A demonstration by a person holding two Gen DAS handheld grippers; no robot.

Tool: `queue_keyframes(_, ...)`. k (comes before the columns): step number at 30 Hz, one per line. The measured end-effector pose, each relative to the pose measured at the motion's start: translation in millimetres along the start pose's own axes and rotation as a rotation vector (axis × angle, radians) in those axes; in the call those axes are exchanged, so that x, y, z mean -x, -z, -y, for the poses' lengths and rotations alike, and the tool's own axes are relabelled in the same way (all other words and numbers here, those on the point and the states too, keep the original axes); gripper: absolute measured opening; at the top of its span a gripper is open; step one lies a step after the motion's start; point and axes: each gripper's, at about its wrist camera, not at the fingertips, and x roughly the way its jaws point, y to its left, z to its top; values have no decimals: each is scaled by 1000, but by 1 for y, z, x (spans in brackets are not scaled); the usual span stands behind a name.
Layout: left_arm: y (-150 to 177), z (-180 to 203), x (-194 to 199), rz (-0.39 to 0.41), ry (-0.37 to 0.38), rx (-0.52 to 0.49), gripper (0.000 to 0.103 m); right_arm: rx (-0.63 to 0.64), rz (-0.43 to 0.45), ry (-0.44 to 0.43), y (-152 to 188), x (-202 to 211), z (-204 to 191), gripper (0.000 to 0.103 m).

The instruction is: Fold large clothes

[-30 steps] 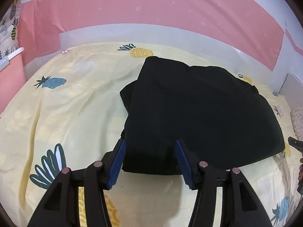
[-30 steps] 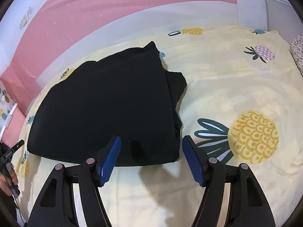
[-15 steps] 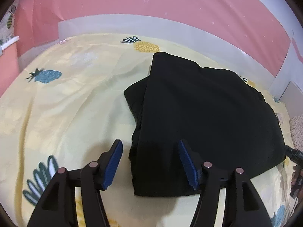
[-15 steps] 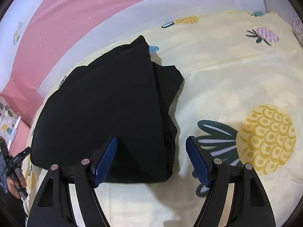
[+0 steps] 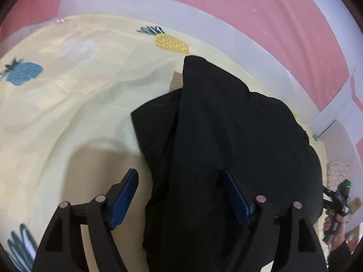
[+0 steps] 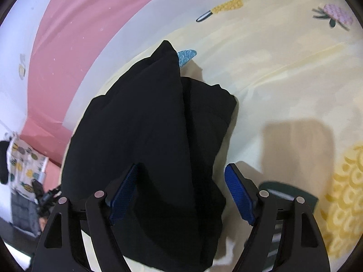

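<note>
A black folded garment (image 5: pixel 226 136) lies on a yellow pineapple-print bed sheet (image 5: pixel 79 90); it also shows in the right wrist view (image 6: pixel 147 124). My left gripper (image 5: pixel 180 179) is open, its blue-padded fingers astride the garment's left near corner, just above it. My right gripper (image 6: pixel 181 176) is open, its fingers astride the garment's right near corner. The garment's near edge is hidden under both grippers.
A pink and white wall (image 5: pixel 204 4) runs behind the bed. The other hand-held gripper (image 5: pixel 338 201) shows at the right edge of the left wrist view. A pineapple-print cloth (image 6: pixel 25 158) hangs at the left of the right wrist view.
Both grippers have moved forward and down over the garment's near corners, staying open. The garment now fills the space between the fingers of each.
</note>
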Motion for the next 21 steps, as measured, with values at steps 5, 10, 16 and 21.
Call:
queue_keyframes(5,-3,-13,-18,-25,78,45,88,-47,-46,-76,-6,-14,13,87)
queue_keyframes(10,-5,-21,-29,-41,152,61,90,-48,-61,-132,-6,-22,19,89)
queue_keyframes(16,-11,-20,-39,-56,198,32,90,-4,-78,-150,-8,-27,14,87)
queue_keyframes(21,-14,-15,-46,-72,201,10,90,20,-77,-170,-5,-32,9,70)
